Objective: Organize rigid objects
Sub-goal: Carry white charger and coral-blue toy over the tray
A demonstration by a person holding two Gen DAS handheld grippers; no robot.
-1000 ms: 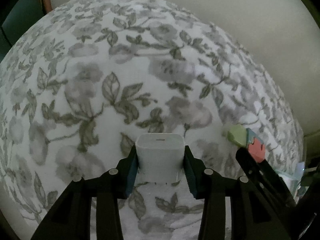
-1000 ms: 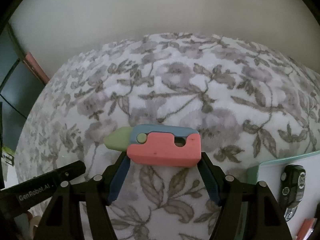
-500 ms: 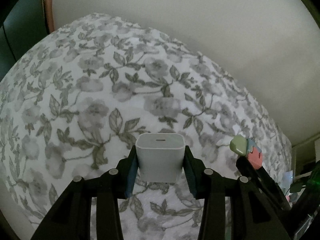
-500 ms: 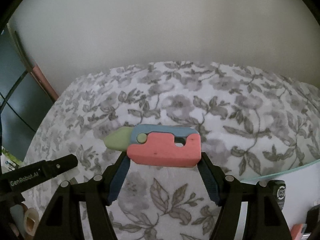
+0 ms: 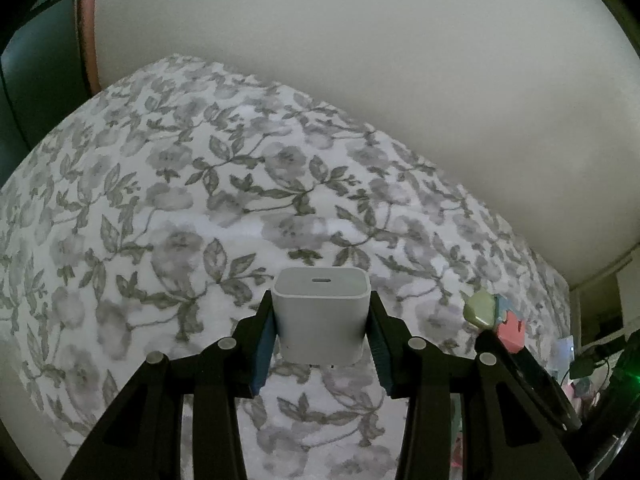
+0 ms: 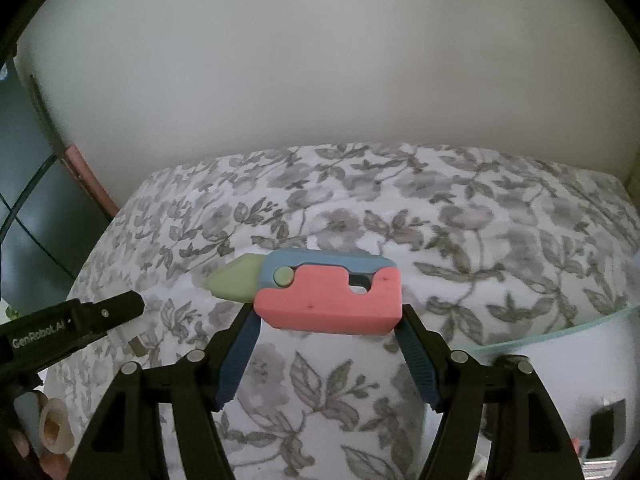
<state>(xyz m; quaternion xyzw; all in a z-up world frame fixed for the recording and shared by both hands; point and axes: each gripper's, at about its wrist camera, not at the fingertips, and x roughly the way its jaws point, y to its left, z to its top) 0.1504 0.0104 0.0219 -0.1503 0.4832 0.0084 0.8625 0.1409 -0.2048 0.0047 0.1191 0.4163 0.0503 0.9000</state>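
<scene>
The left gripper (image 5: 321, 322) is clamped on the white charger (image 5: 321, 312) with its port facing away; the right gripper (image 6: 328, 320) pinches the toy knife (image 6: 316, 290), long axis crosswise, both above the floral cloth (image 6: 360, 208); the tray (image 6: 560, 332), probably the goal, lies nearest the right gripper.

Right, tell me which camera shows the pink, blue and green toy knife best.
The right wrist view: the toy knife sits centred and side-on in the right claw, with its green tip, blue back and pink body all visible. The left wrist view catches only its small green tip end-on at the right edge.
</scene>
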